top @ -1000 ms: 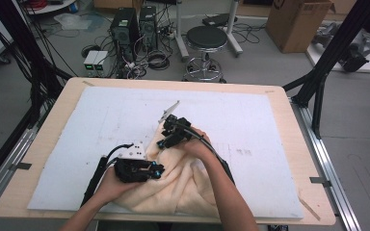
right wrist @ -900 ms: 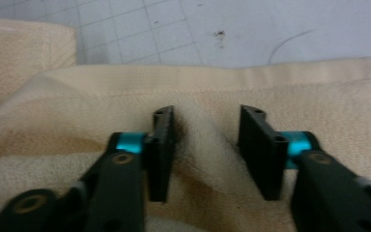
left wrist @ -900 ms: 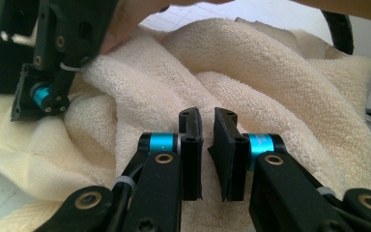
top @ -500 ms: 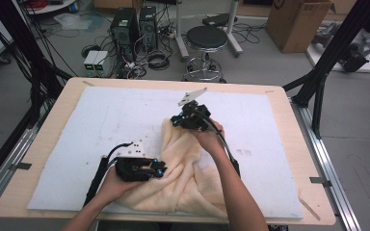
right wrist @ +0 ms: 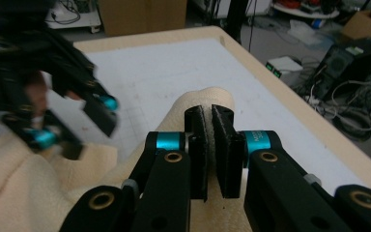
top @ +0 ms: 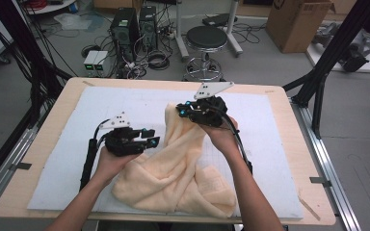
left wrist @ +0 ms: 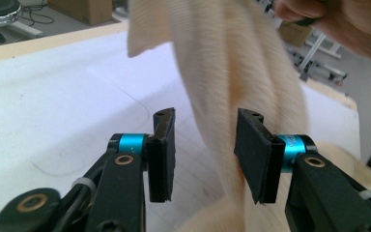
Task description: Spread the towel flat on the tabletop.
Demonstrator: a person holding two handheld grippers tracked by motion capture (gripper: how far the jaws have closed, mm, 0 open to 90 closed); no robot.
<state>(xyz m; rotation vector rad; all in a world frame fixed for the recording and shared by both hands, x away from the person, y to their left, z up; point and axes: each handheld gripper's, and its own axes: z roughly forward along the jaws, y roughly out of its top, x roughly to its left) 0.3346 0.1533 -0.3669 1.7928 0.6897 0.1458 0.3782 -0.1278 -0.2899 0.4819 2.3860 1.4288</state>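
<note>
A cream towel (top: 173,178) lies crumpled on the white mat (top: 72,144), with one corner drawn up toward the far side. My right gripper (top: 182,109) is shut on that raised corner; in the right gripper view the jaws (right wrist: 210,116) pinch a fold of the towel (right wrist: 207,96). My left gripper (top: 156,136) is open beside the stretched edge. In the left gripper view the hanging towel strip (left wrist: 232,72) runs down between and just beyond the open jaws (left wrist: 205,154), close to the right pad (left wrist: 253,154).
The mat covers a wooden table (top: 279,96). Black frame posts (top: 323,72) stand at the table's right and left. On the floor beyond are a stool (top: 207,38), computer towers (top: 135,24) and a cardboard box (top: 298,24).
My right gripper has carried the towel corner up and toward the far right, stretching the cloth. My left gripper has moved farther from the near edge, up to the stretched strip.
</note>
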